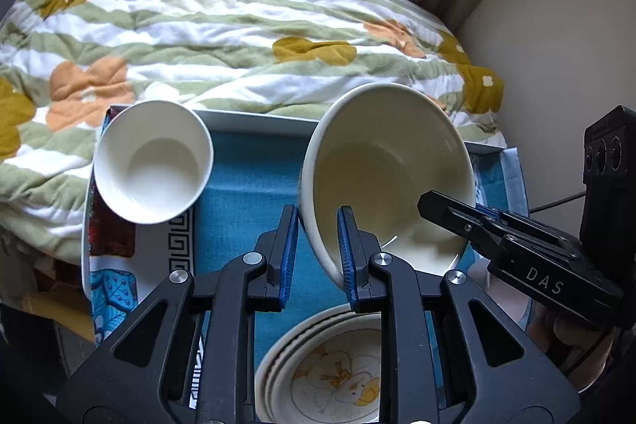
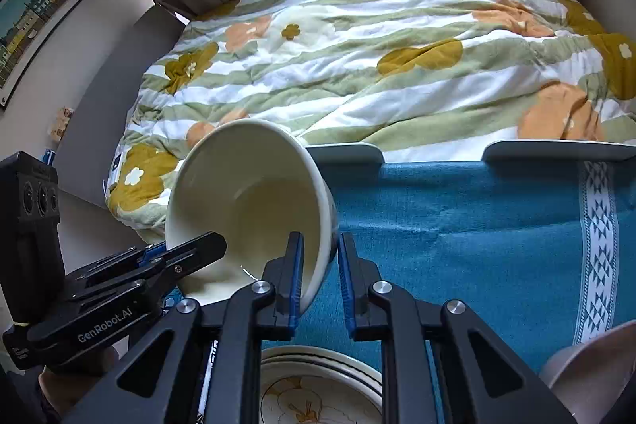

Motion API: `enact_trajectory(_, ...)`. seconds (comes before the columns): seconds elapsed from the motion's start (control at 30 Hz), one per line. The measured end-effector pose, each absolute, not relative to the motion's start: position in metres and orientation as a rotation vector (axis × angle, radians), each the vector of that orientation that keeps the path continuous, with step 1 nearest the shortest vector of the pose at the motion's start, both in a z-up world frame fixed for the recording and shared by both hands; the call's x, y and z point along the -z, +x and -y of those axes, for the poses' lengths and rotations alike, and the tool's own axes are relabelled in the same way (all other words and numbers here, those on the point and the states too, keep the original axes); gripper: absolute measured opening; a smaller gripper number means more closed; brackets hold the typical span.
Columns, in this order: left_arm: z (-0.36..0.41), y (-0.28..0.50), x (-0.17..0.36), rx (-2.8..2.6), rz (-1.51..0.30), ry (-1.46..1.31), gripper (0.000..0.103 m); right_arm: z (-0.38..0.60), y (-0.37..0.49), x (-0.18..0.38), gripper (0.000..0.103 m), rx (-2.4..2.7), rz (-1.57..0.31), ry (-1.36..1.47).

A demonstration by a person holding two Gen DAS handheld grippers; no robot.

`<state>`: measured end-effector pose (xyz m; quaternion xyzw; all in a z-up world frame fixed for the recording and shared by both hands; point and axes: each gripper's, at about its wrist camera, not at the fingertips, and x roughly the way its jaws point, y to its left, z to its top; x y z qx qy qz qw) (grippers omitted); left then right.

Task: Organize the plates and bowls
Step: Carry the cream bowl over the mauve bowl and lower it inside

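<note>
Both grippers, left (image 1: 317, 257) and right (image 2: 320, 281), clamp opposite rims of a tilted cream bowl (image 1: 387, 177) held between them.

I see the cream bowl (image 1: 387, 161) tilted, its rim between my jaws; the flowered plates (image 1: 330, 372) lie below them.

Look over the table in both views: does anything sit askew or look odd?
Yes. The large cream bowl is tipped steeply, its mouth facing the cameras. Both the left gripper and the right gripper pinch its rim on opposite sides. The small white bowl also looks tilted.
</note>
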<state>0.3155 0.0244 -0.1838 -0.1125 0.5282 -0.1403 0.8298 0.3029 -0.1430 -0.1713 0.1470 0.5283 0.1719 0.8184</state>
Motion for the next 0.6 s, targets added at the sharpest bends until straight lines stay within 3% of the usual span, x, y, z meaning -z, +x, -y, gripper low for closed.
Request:
enact_trajectory(0.27, 0.052, 0.264, 0.138, 0.321, -1.047, -0.189, 0.018, 0.209, 0.251, 0.128, 0.016, -0.349, -1.043, 0.326)
enact_trajectory(0.6, 0.176, 0.2, 0.158, 0.387, -1.102, -0.242, 0.018, 0.33, 0.189, 0.13, 0.016, -0.28, -1.079, 0.286)
